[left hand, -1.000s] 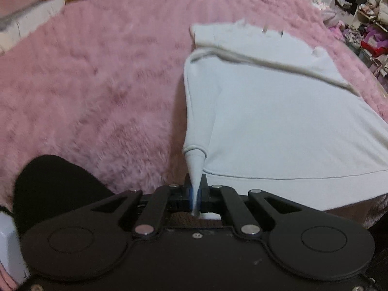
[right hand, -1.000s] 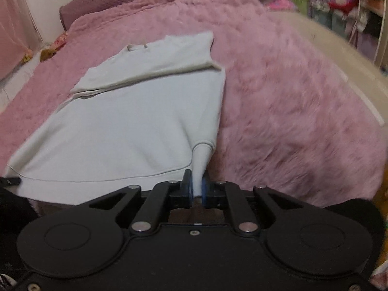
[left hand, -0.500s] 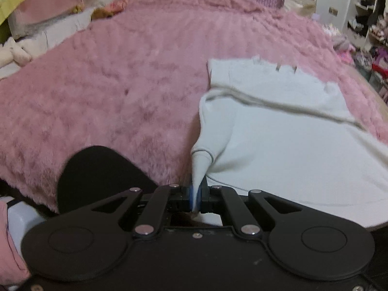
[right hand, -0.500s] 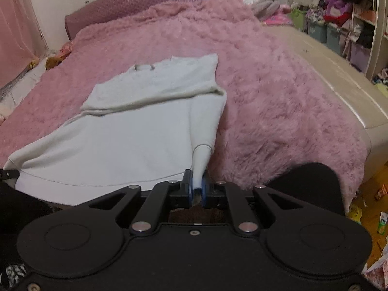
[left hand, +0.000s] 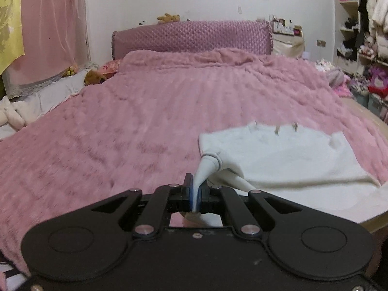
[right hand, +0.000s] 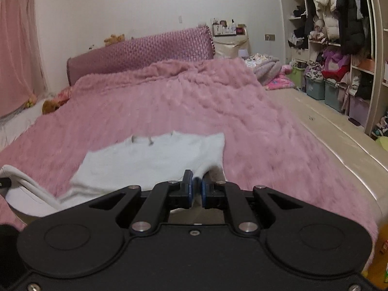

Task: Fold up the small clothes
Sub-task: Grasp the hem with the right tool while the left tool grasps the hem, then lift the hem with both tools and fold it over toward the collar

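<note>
One white garment (left hand: 286, 160) lies on the near part of one pink fuzzy blanket (left hand: 145, 121), partly lifted at its near edge. Two grippers in view. Left gripper (left hand: 196, 194): jaws closed, pinching one drawn-up corner of the garment. Right gripper (right hand: 197, 189): jaws nearly closed with a narrow gap, cloth between the pads; firm grip cannot be told. One purple headboard (right hand: 145, 51) at the far end.
</note>
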### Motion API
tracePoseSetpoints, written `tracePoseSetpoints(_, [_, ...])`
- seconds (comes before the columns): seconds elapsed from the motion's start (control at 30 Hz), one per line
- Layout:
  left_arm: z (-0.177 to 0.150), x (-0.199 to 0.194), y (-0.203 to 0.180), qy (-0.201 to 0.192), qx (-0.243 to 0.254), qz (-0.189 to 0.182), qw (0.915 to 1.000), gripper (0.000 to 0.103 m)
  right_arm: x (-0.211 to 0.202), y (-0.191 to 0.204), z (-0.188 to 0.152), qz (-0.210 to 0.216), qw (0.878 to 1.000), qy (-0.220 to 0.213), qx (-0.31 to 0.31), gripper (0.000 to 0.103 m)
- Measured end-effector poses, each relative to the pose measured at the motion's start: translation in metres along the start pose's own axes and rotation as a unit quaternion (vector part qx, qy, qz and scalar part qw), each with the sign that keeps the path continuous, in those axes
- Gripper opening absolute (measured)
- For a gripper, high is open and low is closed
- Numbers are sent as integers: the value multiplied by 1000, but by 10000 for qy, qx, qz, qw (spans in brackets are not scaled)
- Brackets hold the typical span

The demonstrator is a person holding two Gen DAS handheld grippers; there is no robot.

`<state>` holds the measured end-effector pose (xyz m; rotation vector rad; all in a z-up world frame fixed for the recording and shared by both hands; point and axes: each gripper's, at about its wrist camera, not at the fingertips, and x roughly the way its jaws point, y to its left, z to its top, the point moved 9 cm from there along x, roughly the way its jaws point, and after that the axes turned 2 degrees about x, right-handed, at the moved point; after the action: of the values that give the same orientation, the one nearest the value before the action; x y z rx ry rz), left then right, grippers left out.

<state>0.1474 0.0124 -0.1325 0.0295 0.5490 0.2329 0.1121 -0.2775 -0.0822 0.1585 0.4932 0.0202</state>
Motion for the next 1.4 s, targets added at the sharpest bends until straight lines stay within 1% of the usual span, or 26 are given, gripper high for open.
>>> tracePoseSetpoints(0.1, [23,24,-2,-123,-155,11,9998,2,21,3,17,-88,9998,-185,-47,2])
tracePoseSetpoints(0.2, [44,53,-3,-213,-183,16,9996,2,48,1,32,-148,9994,-303,-36,2])
tracePoseSetpoints(0.37, [75,119,-18,-248,-218,36,9994,2,110,-2,53,-166,9992,-362,-6,2])
tracePoseSetpoints(0.57, [96,202,-30,-187,-207,109,9996,2,182,1,69,-76,9989,-459,69,2])
tracePoseSetpoints(0.63, [105,230,-32,-232,-300,87,9992,5,206,3,75,-20,9981,-604,116,2])
tracePoseSetpoints(0.67, [109,242,-31,-291,-378,137,9988,12,218,3,78,-4,9975,-694,118,2])
tracePoseSetpoints(0.7, [113,253,-29,-369,-438,219,9981,28,229,2,81,-30,9966,-819,127,3])
tracePoseSetpoints(0.73, [117,262,-25,-447,-450,309,9975,44,238,1,82,-73,9958,-896,150,8])
tracePoseSetpoints(0.77, [121,269,-22,-512,-414,473,9967,56,248,-1,81,-72,9958,-900,183,21])
tracePoseSetpoints(0.8, [122,271,-17,-570,-373,663,9955,55,253,-3,80,-81,9958,-882,215,27])
tracePoseSetpoints(0.83, [122,270,-12,-616,-325,819,9942,55,254,-5,78,-113,9955,-914,244,27])
tracePoseSetpoints(0.87, [121,270,-9,-643,-306,833,9940,55,250,-6,76,-167,9949,-971,227,27])
tracePoseSetpoints(0.93, [119,269,-7,-608,-308,721,9951,55,245,-8,74,-230,9946,-1003,137,27])
tracePoseSetpoints(1.0, [116,268,-3,-518,-355,721,9954,55,240,-9,73,-223,9949,-965,182,27])
tracePoseSetpoints(1.07, [111,258,0,-475,-375,720,9956,55,237,-10,76,-186,9952,-926,250,27])
tracePoseSetpoints(1.23, [109,251,0,-389,-305,720,9962,56,228,-6,76,-215,9954,-929,126,27])
tracePoseSetpoints(1.33, [99,245,0,-308,-450,628,9965,56,224,-5,72,-173,9957,-892,196,27])
tracePoseSetpoints(1.4, [94,246,-2,-236,-442,594,9970,56,221,-4,71,-160,9958,-880,213,27])
